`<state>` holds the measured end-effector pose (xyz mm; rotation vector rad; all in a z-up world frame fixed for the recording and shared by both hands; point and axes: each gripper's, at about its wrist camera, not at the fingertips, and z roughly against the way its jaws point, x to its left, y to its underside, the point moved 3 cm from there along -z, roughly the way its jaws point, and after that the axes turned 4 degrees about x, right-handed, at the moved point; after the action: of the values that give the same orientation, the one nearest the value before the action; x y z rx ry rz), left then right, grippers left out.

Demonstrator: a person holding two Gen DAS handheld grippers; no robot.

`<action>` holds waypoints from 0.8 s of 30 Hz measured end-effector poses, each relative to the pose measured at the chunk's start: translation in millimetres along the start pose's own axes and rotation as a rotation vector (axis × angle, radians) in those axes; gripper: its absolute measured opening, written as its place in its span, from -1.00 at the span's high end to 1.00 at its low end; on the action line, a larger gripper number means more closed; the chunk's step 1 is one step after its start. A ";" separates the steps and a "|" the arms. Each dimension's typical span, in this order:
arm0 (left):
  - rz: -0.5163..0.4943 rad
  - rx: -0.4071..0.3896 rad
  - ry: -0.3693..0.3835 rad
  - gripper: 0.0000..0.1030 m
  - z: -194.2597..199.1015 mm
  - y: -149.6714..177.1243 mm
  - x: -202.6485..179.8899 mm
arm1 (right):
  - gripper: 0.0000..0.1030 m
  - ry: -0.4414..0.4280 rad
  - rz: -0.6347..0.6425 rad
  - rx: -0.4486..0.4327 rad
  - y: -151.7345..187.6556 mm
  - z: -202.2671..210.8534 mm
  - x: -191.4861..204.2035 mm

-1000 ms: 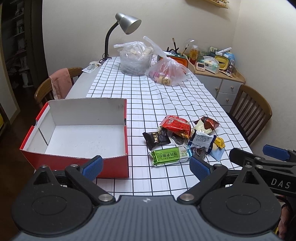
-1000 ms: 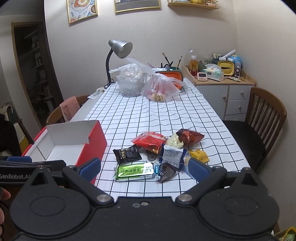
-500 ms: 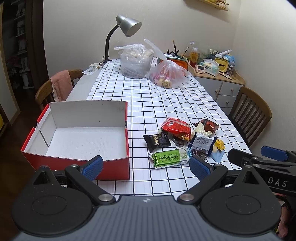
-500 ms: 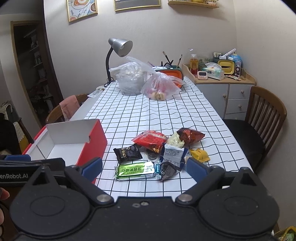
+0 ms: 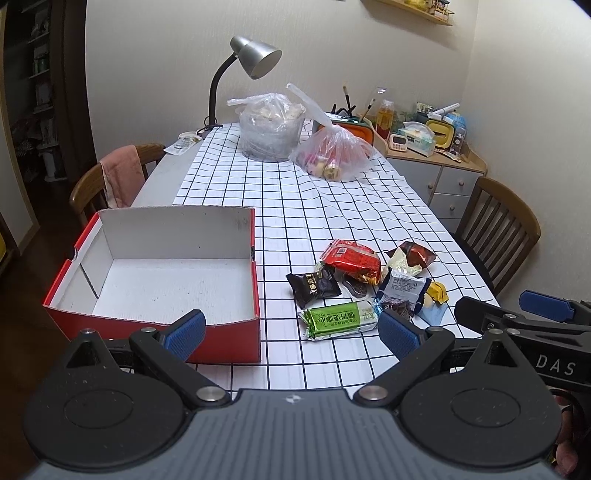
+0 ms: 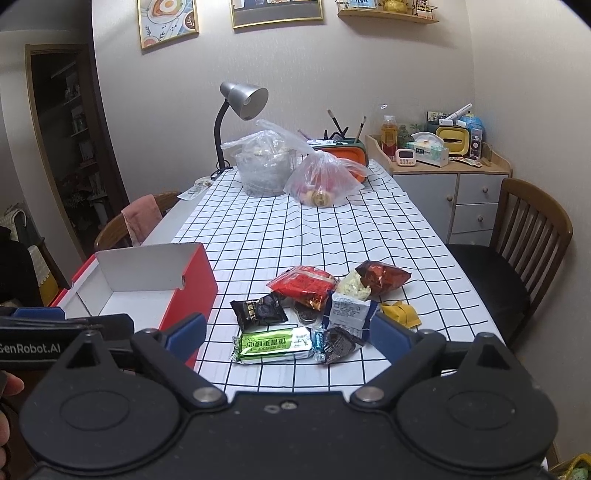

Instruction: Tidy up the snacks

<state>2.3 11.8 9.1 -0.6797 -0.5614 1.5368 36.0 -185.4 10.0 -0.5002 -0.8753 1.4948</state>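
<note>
Blue-padded left claw (image 5: 291, 332) and right claw (image 6: 286, 332) hover level, spread wide.

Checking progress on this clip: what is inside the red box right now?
The red box shows only its bare white floor and walls; no snacks inside. Its near wall hides a floor strip. The green packet lies outside it.

Cream walls (image 6: 369, 74) with framed prints (image 6: 168, 22) upper left; grey desk lamp (image 6: 243, 101) centre; wooden chair (image 6: 532, 236) and white cabinet (image 6: 454, 199) at right.
</note>
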 end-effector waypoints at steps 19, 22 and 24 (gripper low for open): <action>-0.019 0.036 -0.016 -0.95 -31.1 -7.8 -23.3 | -0.86 -0.044 0.028 0.026 -2.6 -31.5 -35.4; -0.025 0.065 -0.019 -0.95 -43.1 -9.1 -33.2 | -0.86 -0.057 0.034 0.057 -3.2 -43.2 -48.6; -0.036 0.078 -0.017 -0.95 -50.4 -10.0 -40.6 | -0.86 -0.066 0.034 0.071 -3.4 -50.1 -57.9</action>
<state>46.0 -30.2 -15.7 -0.5946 -0.5211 1.5239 83.8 -230.6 -29.1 -0.4172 -0.8651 1.5759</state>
